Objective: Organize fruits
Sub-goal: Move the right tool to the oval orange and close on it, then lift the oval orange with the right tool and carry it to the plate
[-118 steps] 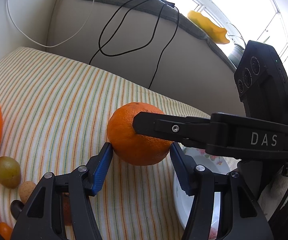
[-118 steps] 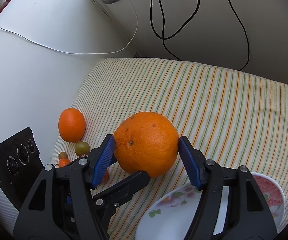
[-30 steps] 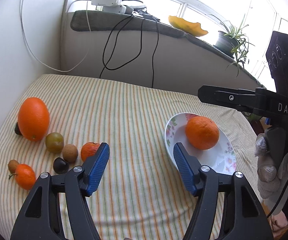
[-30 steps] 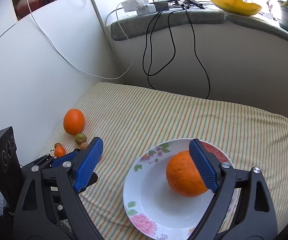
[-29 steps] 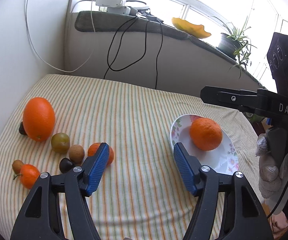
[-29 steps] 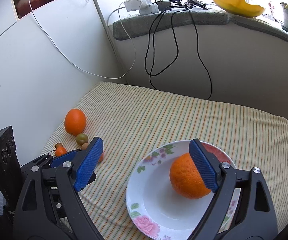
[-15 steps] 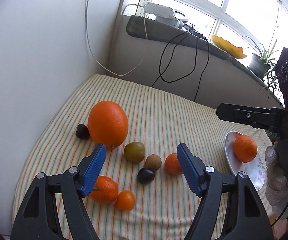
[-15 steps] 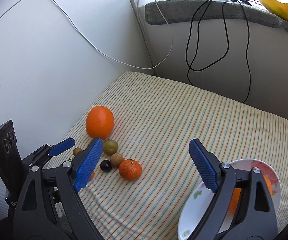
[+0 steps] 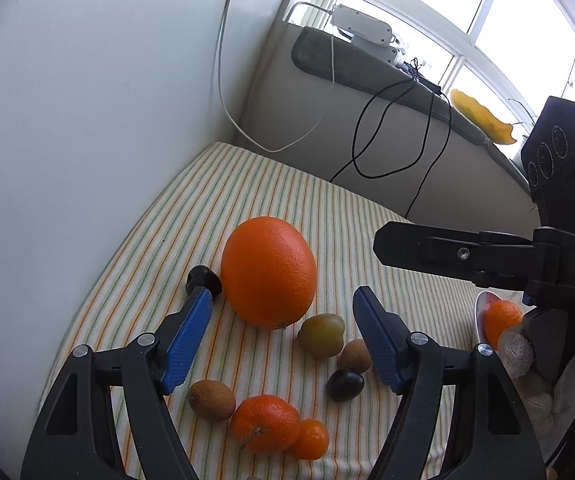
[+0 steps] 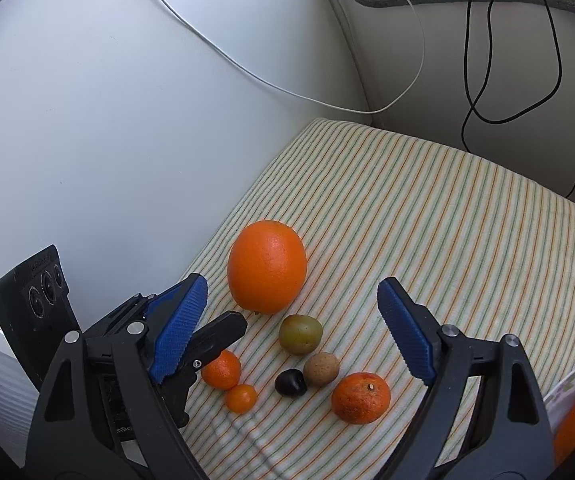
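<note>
Orange (image 9: 501, 320) now sits on the plate (image 9: 478, 314) at the bed's right edge, released. Left claw (image 9: 283, 340) and right claw (image 10: 291, 334), both apart and empty, have swung over to the big orange (image 9: 268, 272) near the left edge; likely next.

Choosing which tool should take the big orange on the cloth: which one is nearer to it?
Left. The left tool brackets the big orange, not touching; the right tool hangs farther back.

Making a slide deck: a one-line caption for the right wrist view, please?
Open right gripper above big orange and small fruits on striped cloth.
</note>
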Demonstrator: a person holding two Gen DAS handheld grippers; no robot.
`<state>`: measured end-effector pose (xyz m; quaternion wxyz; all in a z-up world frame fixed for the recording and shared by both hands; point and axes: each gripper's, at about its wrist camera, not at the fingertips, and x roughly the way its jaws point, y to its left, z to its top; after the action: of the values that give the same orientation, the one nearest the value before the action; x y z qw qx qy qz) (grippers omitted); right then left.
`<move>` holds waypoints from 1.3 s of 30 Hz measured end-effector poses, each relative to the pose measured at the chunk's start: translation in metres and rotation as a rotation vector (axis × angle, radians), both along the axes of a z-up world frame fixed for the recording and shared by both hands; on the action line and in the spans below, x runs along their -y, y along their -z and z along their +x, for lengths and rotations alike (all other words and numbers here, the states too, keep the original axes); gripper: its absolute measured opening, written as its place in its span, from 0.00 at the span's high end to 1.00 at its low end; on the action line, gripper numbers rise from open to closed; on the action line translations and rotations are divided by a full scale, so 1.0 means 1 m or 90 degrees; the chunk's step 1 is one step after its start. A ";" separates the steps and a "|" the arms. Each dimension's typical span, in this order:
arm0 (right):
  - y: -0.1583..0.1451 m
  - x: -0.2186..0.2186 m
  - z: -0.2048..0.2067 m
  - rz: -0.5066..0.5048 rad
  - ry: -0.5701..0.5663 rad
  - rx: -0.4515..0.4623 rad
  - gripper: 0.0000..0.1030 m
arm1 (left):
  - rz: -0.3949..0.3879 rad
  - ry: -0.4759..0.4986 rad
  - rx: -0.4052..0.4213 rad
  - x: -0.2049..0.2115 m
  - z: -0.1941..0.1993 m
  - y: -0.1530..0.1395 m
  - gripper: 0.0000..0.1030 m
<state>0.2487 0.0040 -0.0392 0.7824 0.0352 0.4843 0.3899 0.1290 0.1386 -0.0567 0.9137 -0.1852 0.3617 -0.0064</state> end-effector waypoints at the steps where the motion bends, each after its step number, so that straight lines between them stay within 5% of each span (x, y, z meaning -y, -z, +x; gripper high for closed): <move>1: 0.003 -0.005 0.003 0.003 -0.002 -0.009 0.14 | -0.001 0.001 -0.002 -0.001 0.001 0.001 0.29; 17: 0.041 -0.050 0.028 0.001 -0.025 -0.097 0.22 | -0.003 0.019 -0.017 -0.006 0.021 0.010 0.30; 25: 0.049 -0.060 0.028 0.003 -0.042 -0.118 0.36 | -0.009 0.028 -0.020 -0.002 0.024 0.011 0.35; 39: 0.043 -0.051 0.021 0.010 -0.034 -0.123 0.37 | -0.006 0.021 -0.007 0.000 0.020 0.009 0.38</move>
<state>0.2695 0.0548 -0.0823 0.7209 0.0662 0.5553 0.4094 0.1485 0.1386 -0.0655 0.9106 -0.1835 0.3698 -0.0225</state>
